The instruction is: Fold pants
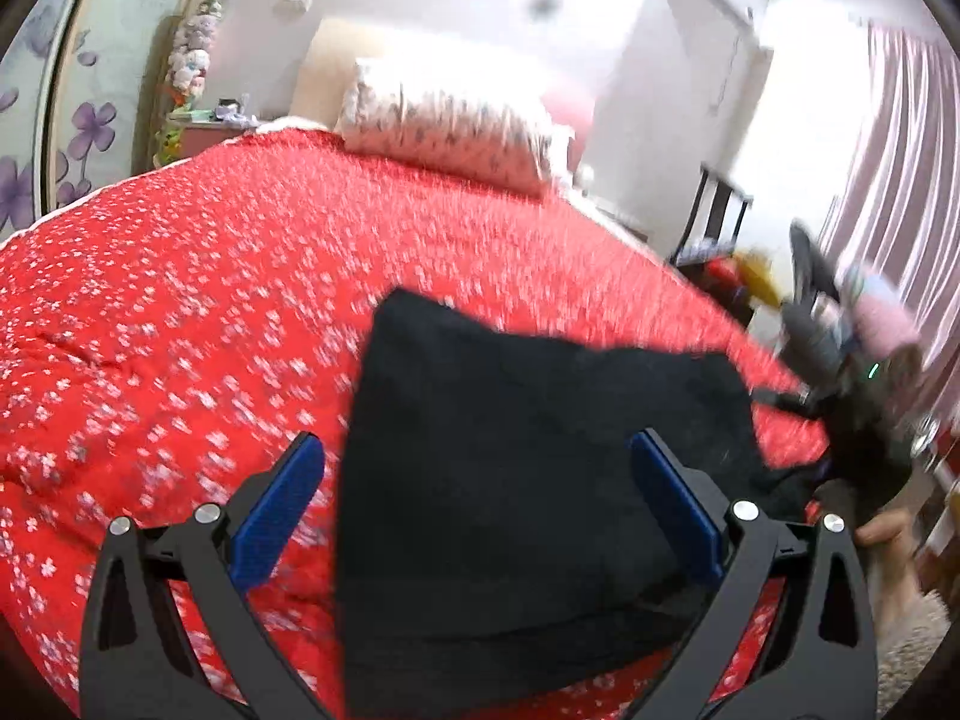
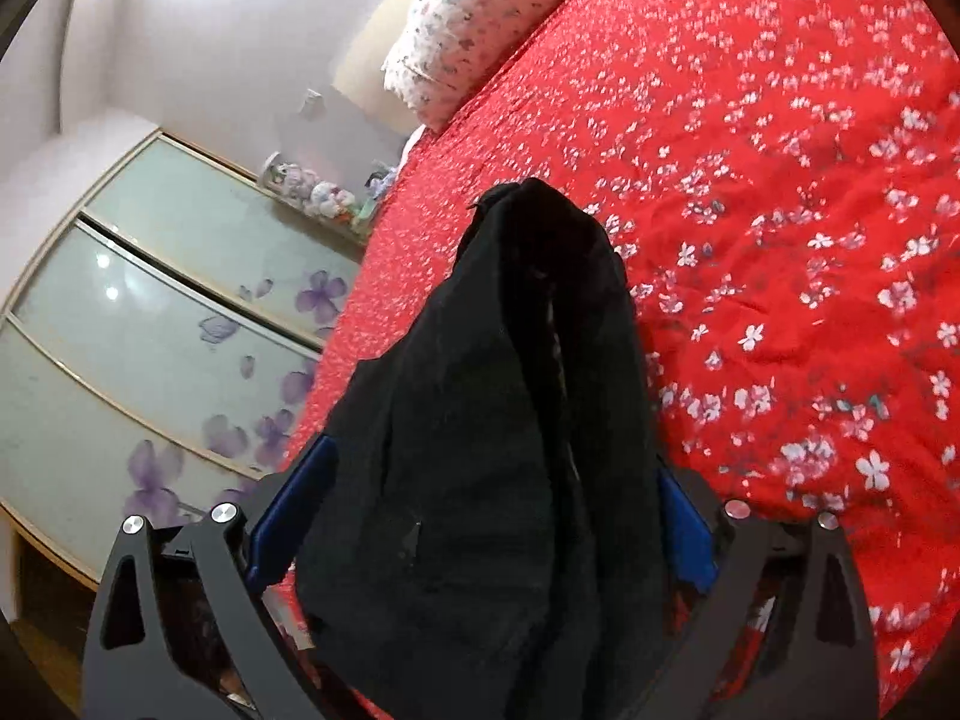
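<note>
Two blue pads [image 1: 279, 516] of our left gripper [image 1: 474, 510] stand wide apart in the left wrist view, gripping nothing. Between and ahead of them the black pants [image 1: 528, 480] lie folded into a flat dark slab on the red floral bedspread [image 1: 180, 312]. Off to the right of this gripper, blurred, we see the right gripper [image 1: 852, 372] at the pants' far corner, with a hand [image 1: 888, 534] below it. Far ahead lies a patterned pillow [image 1: 450, 126].

In the right wrist view, our right gripper [image 2: 486, 516] is also spread wide, and the pants [image 2: 492, 450] bulk up between its blue pads [image 2: 297, 510], filling the gap; we cannot tell whether the pads pinch the cloth. The bedspread [image 2: 780, 240] stretches right of the gripper, and wardrobe doors [image 2: 150, 330] with purple flowers stand to its left.
</note>
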`<move>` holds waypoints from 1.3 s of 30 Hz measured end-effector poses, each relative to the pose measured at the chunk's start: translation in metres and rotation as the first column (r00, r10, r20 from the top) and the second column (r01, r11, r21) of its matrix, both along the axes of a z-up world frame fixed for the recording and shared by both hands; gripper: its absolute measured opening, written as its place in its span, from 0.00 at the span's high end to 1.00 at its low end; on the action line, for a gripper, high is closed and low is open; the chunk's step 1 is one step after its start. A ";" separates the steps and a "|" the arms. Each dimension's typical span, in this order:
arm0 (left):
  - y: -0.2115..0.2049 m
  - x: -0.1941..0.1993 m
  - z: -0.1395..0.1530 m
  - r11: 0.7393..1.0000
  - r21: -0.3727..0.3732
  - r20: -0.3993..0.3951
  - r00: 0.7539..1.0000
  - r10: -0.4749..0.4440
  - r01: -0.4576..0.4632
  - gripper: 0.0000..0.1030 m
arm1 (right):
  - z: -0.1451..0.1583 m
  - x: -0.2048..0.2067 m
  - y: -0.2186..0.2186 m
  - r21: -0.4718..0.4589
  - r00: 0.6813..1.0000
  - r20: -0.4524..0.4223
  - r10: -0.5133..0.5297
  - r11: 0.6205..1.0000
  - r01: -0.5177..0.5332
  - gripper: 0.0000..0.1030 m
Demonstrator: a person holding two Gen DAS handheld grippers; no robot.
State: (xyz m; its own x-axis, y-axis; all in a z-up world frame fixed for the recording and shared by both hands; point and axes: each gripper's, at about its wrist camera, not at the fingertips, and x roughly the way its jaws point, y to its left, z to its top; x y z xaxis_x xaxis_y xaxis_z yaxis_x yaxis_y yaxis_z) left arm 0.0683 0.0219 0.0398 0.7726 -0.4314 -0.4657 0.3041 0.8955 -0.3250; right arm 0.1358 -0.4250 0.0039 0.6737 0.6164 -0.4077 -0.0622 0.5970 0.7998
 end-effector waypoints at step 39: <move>0.053 0.040 -0.026 0.979 -0.055 -0.216 0.960 0.181 -0.197 0.02 | 0.021 -0.037 0.028 -0.070 0.969 -0.132 0.209 0.973 -0.219 0.05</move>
